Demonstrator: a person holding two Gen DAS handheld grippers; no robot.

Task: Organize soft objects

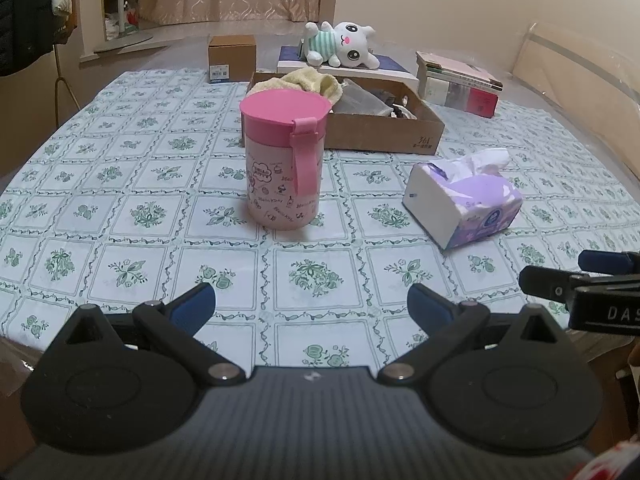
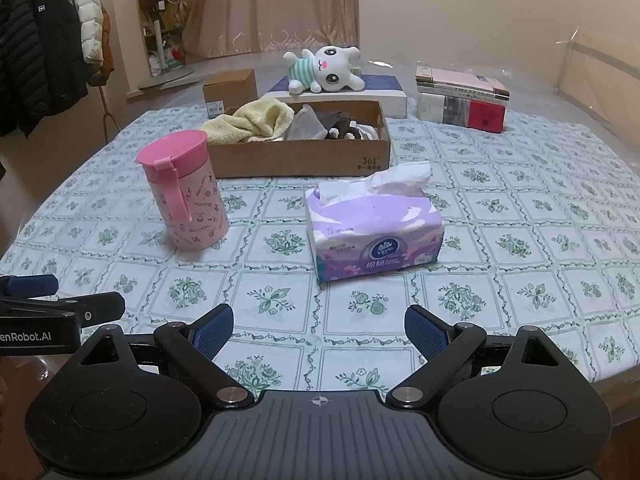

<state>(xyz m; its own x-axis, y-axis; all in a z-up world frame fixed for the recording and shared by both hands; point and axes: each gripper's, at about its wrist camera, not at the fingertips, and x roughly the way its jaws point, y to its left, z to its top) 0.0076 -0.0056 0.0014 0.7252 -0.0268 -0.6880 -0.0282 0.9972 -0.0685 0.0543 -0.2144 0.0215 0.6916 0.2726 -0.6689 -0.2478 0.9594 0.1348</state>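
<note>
A purple soft tissue pack [image 2: 374, 232] lies on the table ahead of my right gripper [image 2: 319, 330], which is open and empty near the front edge. The pack also shows in the left wrist view [image 1: 464, 200]. A white plush rabbit [image 2: 326, 69] lies on a flat box at the back [image 1: 344, 45]. A yellow towel [image 2: 254, 121] drapes over the left end of an open cardboard box [image 2: 304, 158] that holds other soft items. My left gripper [image 1: 311, 304] is open and empty, well short of a pink lidded cup [image 1: 285, 160].
The pink cup [image 2: 186, 192] stands left of the tissue pack. A small brown carton [image 1: 232, 57] and a stack of books [image 2: 462, 104] sit at the back. Coats hang on a rack [image 2: 48, 60] at the left. The table carries a green patterned cloth [image 2: 520, 240].
</note>
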